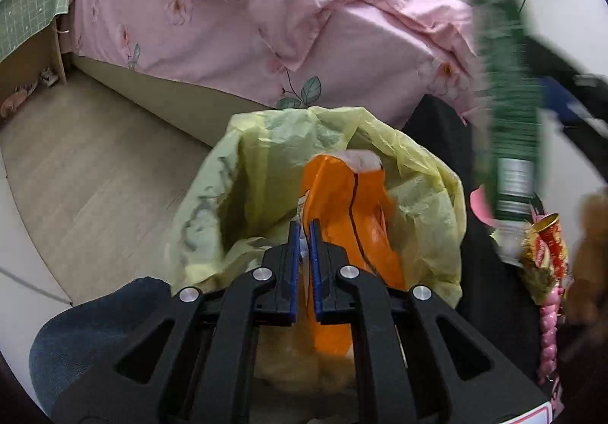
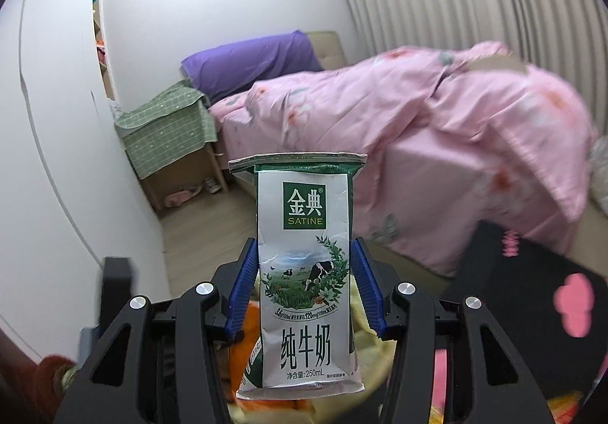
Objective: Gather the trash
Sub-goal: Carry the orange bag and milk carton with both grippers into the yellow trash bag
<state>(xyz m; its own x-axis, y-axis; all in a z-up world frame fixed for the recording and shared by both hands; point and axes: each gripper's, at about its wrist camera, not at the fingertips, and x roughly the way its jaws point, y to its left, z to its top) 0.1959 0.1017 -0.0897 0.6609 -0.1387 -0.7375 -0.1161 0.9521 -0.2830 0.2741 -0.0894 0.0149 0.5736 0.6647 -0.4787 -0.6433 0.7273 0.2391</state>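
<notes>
In the right wrist view, a milk carton (image 2: 304, 279) is seen upright in the centre of the frame, clamped between the blue pads (image 2: 243, 291) of the right gripper (image 2: 304, 291), which press on its two narrow sides. The carton is dented and its white and green face is turned to the camera.

In the left wrist view, the left gripper (image 1: 304, 264) is seen at lower centre with its jaws brought nearly together on a thin edge of an orange wrapper (image 1: 349, 219). The wrapper is held over the open mouth of a yellow trash bag (image 1: 266, 165), which fills the middle of the frame. At the right edge of this view the milk carton (image 1: 509, 120) appears again, blurred, above and to the right of the bag. Below it, at lower right, a red and gold wrapper (image 1: 547, 249) and a pink strip (image 1: 549, 333) are visible against a dark surface.

A bed with a pink floral quilt (image 1: 266, 13) fills the upper part of both views, with a purple pillow (image 2: 250, 63) at its head. A bedside cabinet draped with a green cloth (image 2: 167, 127) stands at the left, beside the bed, on a pale wood floor (image 1: 95, 177).
</notes>
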